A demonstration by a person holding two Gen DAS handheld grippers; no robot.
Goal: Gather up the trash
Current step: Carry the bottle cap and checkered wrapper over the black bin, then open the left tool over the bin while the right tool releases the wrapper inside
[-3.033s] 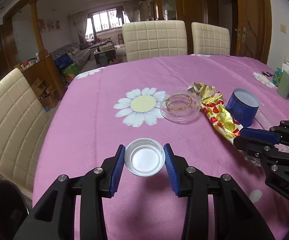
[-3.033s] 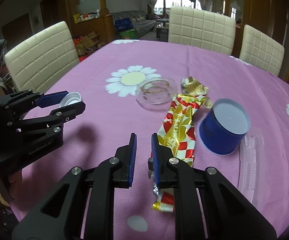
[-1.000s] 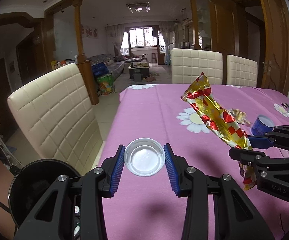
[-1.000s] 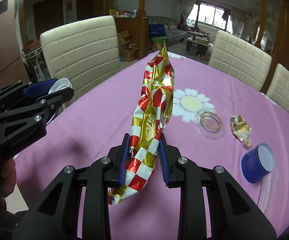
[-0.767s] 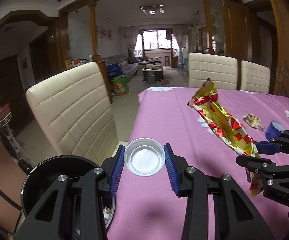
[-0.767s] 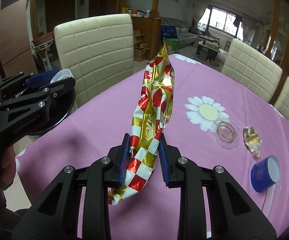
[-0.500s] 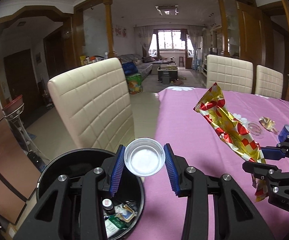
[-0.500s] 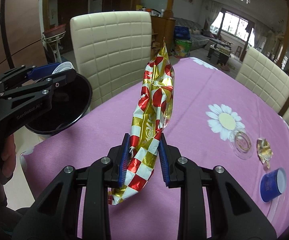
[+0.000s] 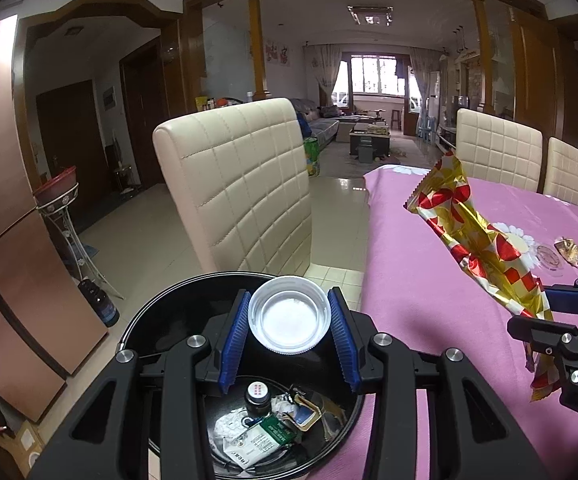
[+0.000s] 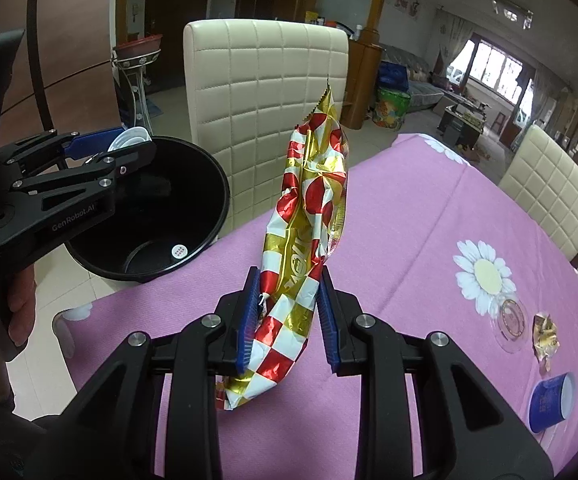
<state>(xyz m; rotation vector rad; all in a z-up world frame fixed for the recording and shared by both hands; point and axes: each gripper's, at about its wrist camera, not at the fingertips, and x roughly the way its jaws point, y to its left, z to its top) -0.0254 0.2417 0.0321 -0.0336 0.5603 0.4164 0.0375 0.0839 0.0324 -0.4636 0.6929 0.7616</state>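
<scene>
Disposal is in hand: left gripper (image 9: 289, 330) clamps a white lid (image 9: 289, 319) seemingly over the black bin (image 9: 157, 320), right gripper (image 10: 287, 312) pinches a foil wrapper (image 10: 309, 216); releasing comes next.

The left claw (image 10: 129, 146) reads "GenRobot.AI" along its side; print on the snack wrapper (image 10: 309, 236) is illegible.

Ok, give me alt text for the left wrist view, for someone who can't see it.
The left gripper clamps a clear plastic lid above an open black trash bin that holds litter. At right, the right gripper holds a red and gold snack wrapper over the pink tablecloth.
</scene>
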